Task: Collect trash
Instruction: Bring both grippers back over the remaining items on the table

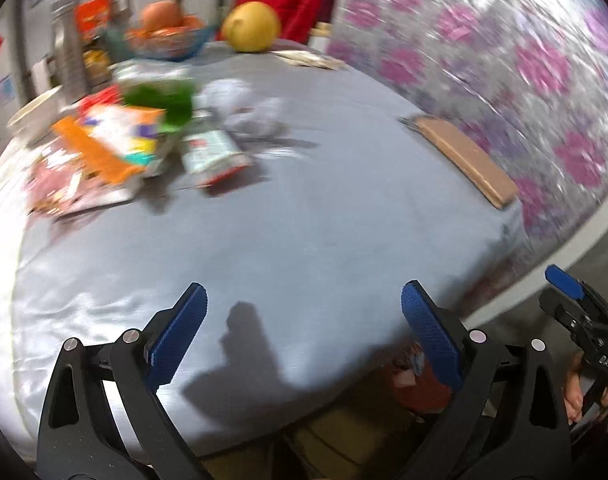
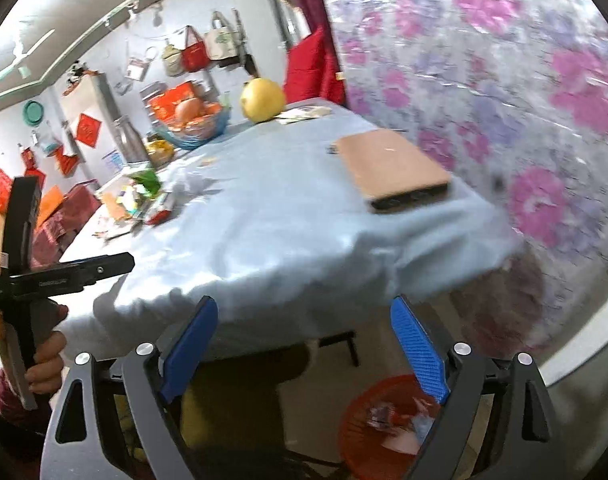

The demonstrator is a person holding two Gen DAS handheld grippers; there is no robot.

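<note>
A pile of trash lies on the grey tablecloth (image 1: 304,208) at the far left: orange and white snack wrappers (image 1: 108,140), a flattened red and white carton (image 1: 212,156), green packaging (image 1: 160,100) and crumpled white tissue (image 1: 244,108). The pile also shows in the right wrist view (image 2: 140,200). My left gripper (image 1: 304,312) is open and empty over the table's near edge. My right gripper (image 2: 304,316) is open and empty, held in front of the table's edge above a red trash basket (image 2: 384,428) on the floor with scraps in it.
A brown flat box (image 2: 392,168) lies at the table's right edge. A yellow pomelo (image 2: 262,100) and a blue bowl of oranges (image 2: 196,124) stand at the back. A floral curtain (image 2: 504,80) hangs right. A stool (image 2: 232,400) stands under the table.
</note>
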